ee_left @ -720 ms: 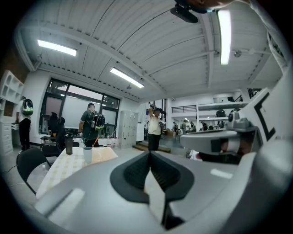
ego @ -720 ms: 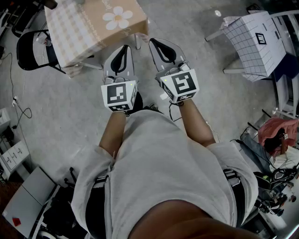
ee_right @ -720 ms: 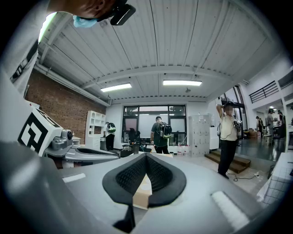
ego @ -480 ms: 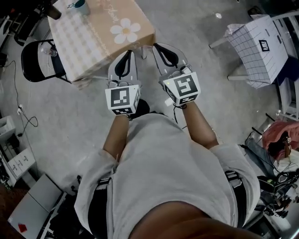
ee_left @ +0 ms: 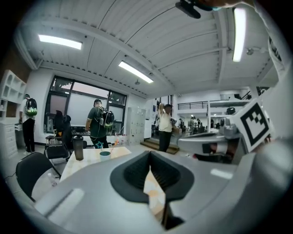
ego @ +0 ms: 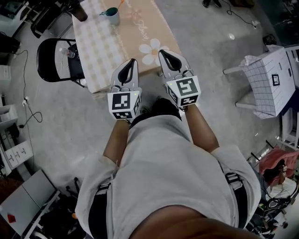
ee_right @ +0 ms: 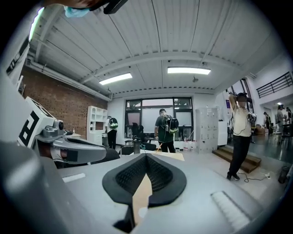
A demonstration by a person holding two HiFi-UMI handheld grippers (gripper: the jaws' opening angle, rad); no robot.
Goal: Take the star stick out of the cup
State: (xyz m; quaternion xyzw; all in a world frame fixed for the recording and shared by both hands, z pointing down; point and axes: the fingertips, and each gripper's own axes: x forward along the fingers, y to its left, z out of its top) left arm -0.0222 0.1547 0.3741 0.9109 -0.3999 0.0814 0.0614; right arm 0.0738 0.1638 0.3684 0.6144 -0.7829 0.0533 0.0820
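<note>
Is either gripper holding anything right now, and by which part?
Nothing is held. The left gripper and right gripper are both shut and empty, short of the cup.

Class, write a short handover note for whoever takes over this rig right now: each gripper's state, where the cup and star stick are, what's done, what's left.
Left gripper: shut, empty, at the table's near end.
Right gripper: shut, empty, beside it.
Cup: at the far end of the table, near a dark bottle. The star stick stands in it.
Done: nothing; neither gripper is at the cup.
Left: reach the cup, grip the stick, lift it out.
</note>
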